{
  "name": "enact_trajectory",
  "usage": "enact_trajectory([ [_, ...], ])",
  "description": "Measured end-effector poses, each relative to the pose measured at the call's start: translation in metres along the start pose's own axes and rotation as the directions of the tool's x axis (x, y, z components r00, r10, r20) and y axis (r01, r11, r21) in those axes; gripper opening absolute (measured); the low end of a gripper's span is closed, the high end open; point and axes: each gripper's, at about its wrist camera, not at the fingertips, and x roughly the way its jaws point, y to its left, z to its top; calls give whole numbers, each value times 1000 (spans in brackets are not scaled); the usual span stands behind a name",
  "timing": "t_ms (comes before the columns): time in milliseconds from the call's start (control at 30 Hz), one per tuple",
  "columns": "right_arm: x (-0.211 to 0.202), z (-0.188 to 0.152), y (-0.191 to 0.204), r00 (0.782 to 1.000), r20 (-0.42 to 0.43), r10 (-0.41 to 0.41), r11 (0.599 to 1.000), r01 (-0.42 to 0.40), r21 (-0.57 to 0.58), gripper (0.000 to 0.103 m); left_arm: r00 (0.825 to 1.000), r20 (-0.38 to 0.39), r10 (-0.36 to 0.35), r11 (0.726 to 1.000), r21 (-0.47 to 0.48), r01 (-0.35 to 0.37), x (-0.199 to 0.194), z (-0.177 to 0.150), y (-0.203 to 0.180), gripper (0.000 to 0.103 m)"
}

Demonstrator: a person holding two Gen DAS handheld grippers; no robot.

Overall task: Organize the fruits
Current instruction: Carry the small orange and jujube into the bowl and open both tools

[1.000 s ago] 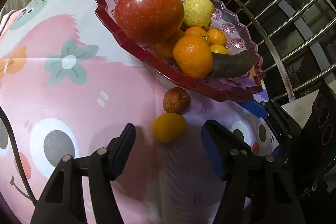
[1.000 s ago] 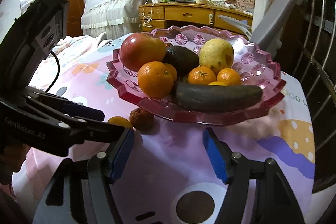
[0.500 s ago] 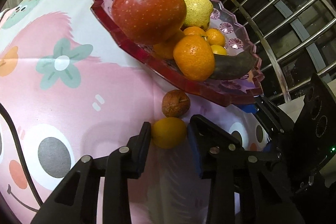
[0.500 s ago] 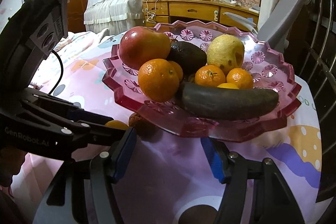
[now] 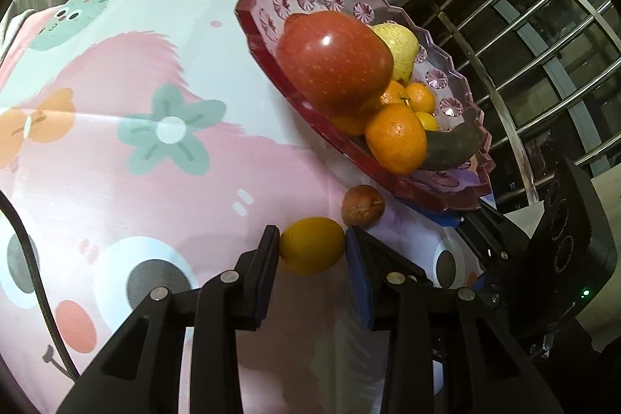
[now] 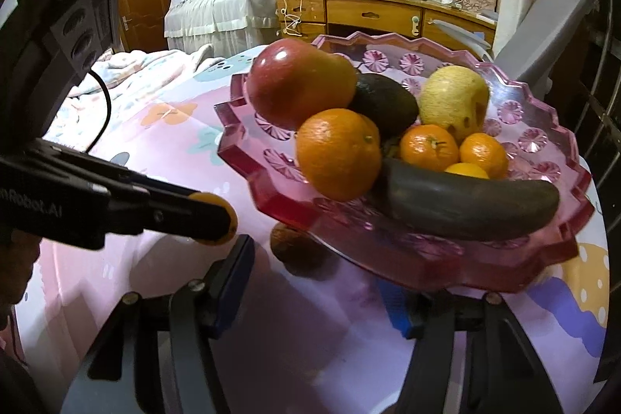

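The left tool (image 5: 312, 251), spread wide a second ago, now clamps the small orange fruit (image 5: 311, 245) across its middle, just off the patterned table (image 5: 116, 181); the fruit looks light, round and smooth, apt to roll from the pads; the right tool (image 6: 318, 282) is closing with nothing between its pads, under the pink dish's (image 6: 240, 150) rim; a wrinkled brown fruit (image 5: 363, 206) waits beside.

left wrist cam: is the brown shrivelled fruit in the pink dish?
No, the brown shrivelled fruit lies on the tablecloth just outside the pink dish rim, beside the yellow-orange fruit.
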Motion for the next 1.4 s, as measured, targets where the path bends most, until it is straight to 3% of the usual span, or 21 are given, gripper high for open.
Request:
enact_trajectory([
  [433, 11, 5, 14, 1000, -25, -18, 1000, 18, -9, 33, 1000, 22, 16, 1000, -1, -16, -14, 2, 6, 33],
  [933, -16, 8, 37, 997, -47, 66, 996, -68, -49, 32, 989, 128, 71, 997, 29, -75, -52, 20, -1, 33],
  [1167, -47, 22, 37, 994, 5, 109, 993, -109, -54, 32, 979, 195, 55, 996, 57, -67, -71, 33, -16, 33],
  [1400, -73, 39, 18, 994, 86, 68, 998, -67, -17, 32, 971, 238, 19, 996, 85, -40, -72, 49, -37, 33],
])
